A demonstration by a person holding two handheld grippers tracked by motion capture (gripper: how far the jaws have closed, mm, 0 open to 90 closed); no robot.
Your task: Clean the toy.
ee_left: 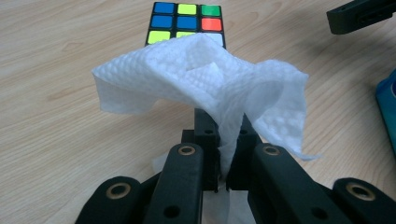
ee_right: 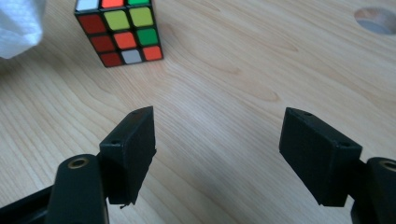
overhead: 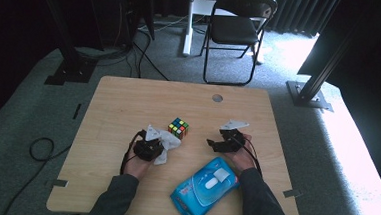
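The left gripper (ee_left: 223,179) has its jaws clamped on a white wipe (ee_left: 205,79), billowing just ahead of a colour cube (ee_left: 187,23). The right gripper (ee_right: 217,154) stands open over bare desk (ee_right: 224,70). The limp wipe could slip or shove the cube.

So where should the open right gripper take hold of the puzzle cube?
Grip the cube across two opposite flat side faces, coming down from above with the right gripper: it sits flat on the table, sides free; the wipe hangs just beside it.
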